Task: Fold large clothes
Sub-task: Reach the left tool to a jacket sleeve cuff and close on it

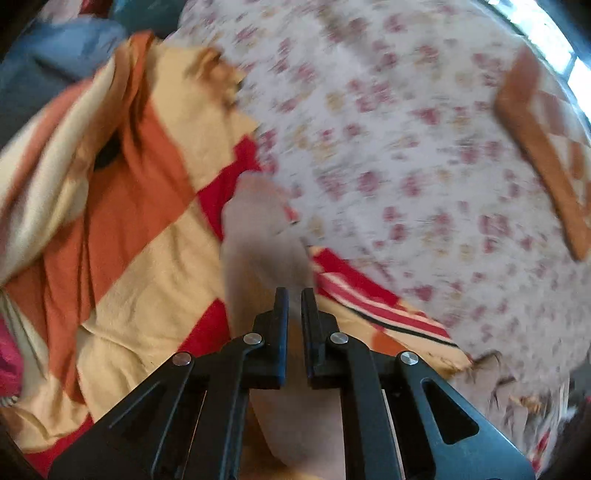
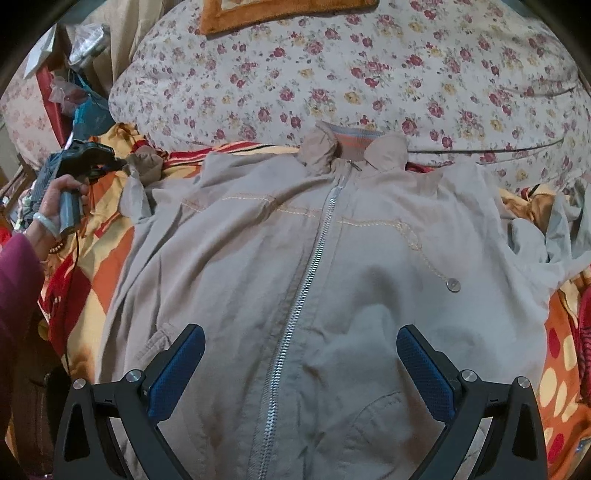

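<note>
A beige zip-up jacket (image 2: 369, 258) lies front-up on the bed, its zipper (image 2: 314, 251) closed and its collar (image 2: 351, 147) at the far end. My right gripper (image 2: 301, 336) hangs open over the jacket's lower front, with blue pads on either side of the zipper. In the left wrist view, my left gripper (image 1: 294, 295) is shut on the jacket's beige sleeve (image 1: 258, 229), which runs between the fingers. The right wrist view shows that left gripper (image 2: 122, 164) at the far left in a person's hand (image 2: 55, 206), at the sleeve's cuff (image 2: 146, 162).
An orange, cream and red blanket (image 1: 147, 240) lies under the jacket. Beyond it is a floral bedspread (image 2: 332, 74). An orange-bordered mat (image 2: 280, 14) rests at the far side of the bed. Bags and clutter (image 2: 81, 99) pile up at the back left.
</note>
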Action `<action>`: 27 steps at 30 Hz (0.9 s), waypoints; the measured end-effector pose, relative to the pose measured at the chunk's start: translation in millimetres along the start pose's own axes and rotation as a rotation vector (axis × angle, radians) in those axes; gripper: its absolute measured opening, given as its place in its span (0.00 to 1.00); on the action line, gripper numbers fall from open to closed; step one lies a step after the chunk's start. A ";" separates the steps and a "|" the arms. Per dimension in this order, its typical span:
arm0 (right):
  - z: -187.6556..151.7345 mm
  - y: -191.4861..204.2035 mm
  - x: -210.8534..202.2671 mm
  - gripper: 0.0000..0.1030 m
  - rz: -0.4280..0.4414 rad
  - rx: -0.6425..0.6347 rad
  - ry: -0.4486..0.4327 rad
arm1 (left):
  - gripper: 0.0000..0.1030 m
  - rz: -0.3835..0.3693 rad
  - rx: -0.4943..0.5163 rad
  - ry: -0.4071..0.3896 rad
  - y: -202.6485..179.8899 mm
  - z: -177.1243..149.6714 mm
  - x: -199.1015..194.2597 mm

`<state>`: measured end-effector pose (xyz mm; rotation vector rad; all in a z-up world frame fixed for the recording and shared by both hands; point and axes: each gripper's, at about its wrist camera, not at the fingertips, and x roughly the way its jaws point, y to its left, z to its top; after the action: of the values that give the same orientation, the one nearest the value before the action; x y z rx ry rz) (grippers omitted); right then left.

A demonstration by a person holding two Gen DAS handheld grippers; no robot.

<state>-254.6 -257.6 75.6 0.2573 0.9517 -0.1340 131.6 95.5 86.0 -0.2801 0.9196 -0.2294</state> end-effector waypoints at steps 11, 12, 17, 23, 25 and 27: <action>-7.8 2.6 -19.5 1.00 0.025 0.024 -0.017 | 0.33 0.163 -0.007 0.000 0.1 -1.5 -11.3; -8.4 2.0 -18.5 1.00 0.027 0.027 -0.012 | 0.52 0.169 -0.007 -0.002 2.6 -2.0 -8.4; -8.7 1.8 -7.8 1.00 0.024 0.025 0.017 | 0.67 0.175 -0.015 -0.025 3.8 6.7 12.0; -6.6 -0.8 4.7 1.00 0.011 0.029 0.046 | 0.67 0.223 -0.051 0.018 10.8 21.7 63.5; -5.4 -2.0 6.9 1.00 0.005 0.032 0.050 | 0.66 0.225 -0.047 0.019 14.5 21.9 75.4; -3.5 -2.8 8.9 1.00 0.001 0.033 0.054 | 0.44 0.191 -0.044 0.034 19.2 19.6 85.2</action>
<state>-252.9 -259.3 65.9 0.2928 1.0033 -0.1429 198.9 89.6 27.2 -0.2277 0.9793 -0.0382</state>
